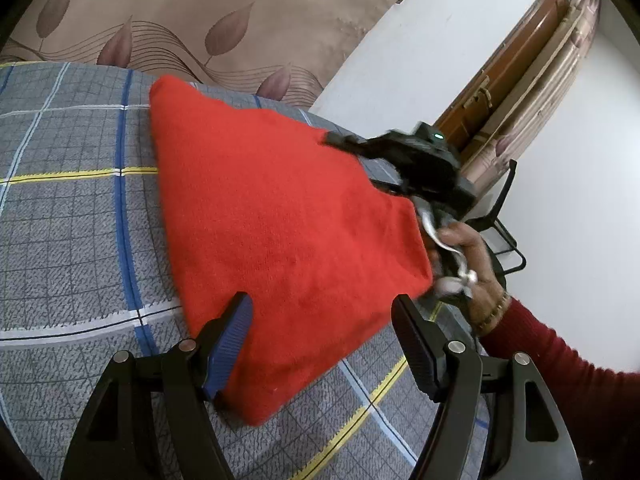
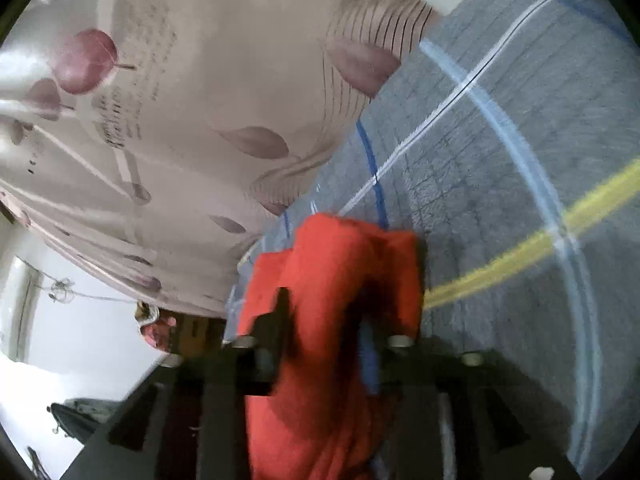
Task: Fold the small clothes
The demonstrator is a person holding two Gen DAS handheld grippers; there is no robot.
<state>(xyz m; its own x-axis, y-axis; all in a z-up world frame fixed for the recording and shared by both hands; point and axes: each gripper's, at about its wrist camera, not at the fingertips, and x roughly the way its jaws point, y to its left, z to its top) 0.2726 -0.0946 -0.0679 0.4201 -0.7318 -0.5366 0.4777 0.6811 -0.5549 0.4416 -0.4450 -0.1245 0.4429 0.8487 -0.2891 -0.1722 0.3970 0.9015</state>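
A red knit garment (image 1: 280,220) lies spread on the grey plaid bedsheet (image 1: 72,200). My left gripper (image 1: 324,340) is open, its fingers either side of the garment's near edge, holding nothing. My right gripper (image 1: 340,142) shows in the left wrist view at the garment's far right edge, held by a hand in a red sleeve. In the blurred right wrist view my right gripper (image 2: 324,320) is shut on a bunch of the red garment (image 2: 340,272), which fills the space between its fingers.
A beige leaf-patterned curtain (image 1: 200,20) hangs behind the bed. A white wall (image 1: 580,200), a wooden door (image 1: 520,60) and a black metal rack (image 1: 504,232) stand to the right of the bed.
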